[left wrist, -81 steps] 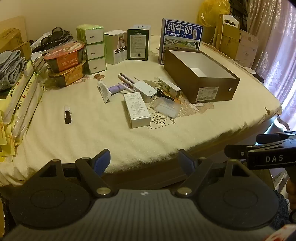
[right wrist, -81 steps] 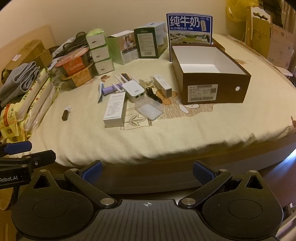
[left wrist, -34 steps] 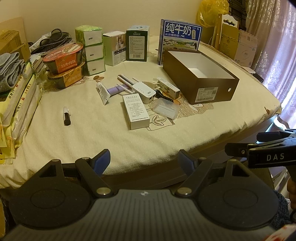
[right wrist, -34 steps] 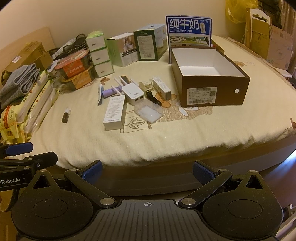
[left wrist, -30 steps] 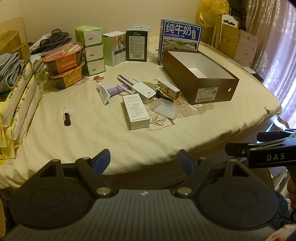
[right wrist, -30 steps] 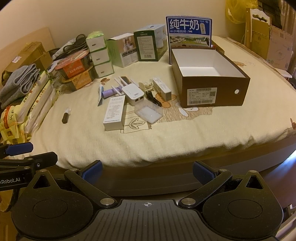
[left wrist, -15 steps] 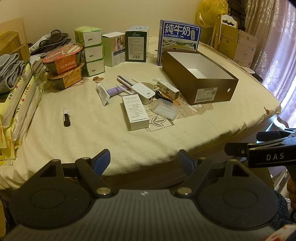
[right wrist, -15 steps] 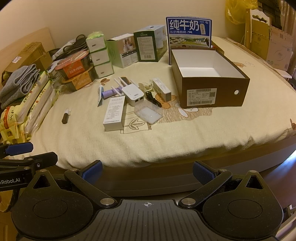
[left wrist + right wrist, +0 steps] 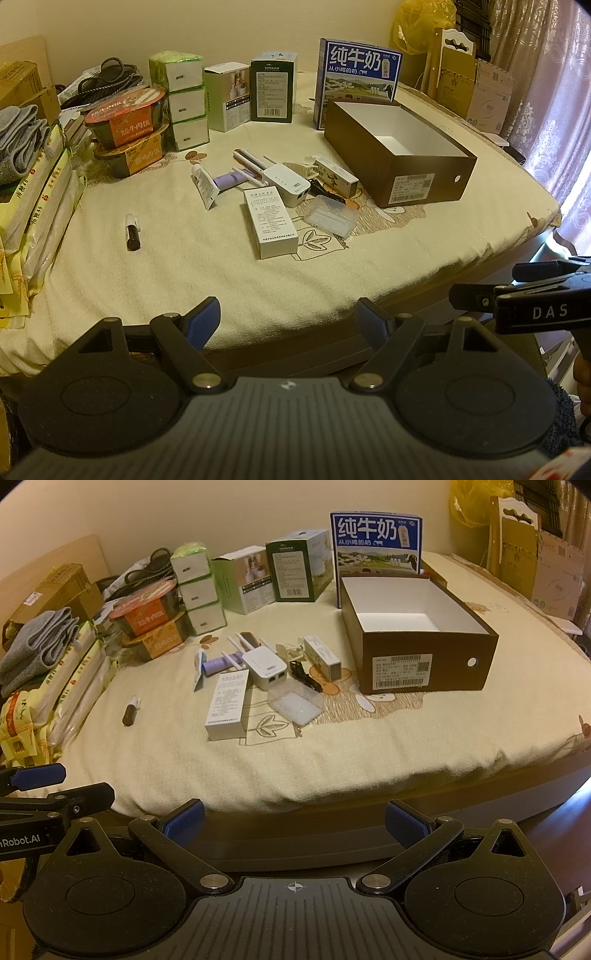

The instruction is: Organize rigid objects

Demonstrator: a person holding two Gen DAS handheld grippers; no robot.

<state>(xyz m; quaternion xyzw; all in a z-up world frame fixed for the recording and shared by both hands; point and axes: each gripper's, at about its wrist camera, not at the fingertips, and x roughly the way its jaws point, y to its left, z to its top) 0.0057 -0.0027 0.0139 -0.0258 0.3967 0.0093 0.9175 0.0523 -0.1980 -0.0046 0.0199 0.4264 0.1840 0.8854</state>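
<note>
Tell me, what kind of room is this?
Probably a bedroom at home: the clutter lies on a bed under a cream sheet, with a curtain to one side and folded grey towels piled nearby.

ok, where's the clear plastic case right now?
Both views: clear plastic case lies mid-bed, between the long white box and the brown box.

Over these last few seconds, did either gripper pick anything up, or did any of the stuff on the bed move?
Nothing was picked up or moved. Both views crept slightly closer to the bed; that is all. The left gripper and right gripper stay open and empty at the bed's near edge. The brown box is still empty, and the white carton, router and clear case lie where they were.
</note>
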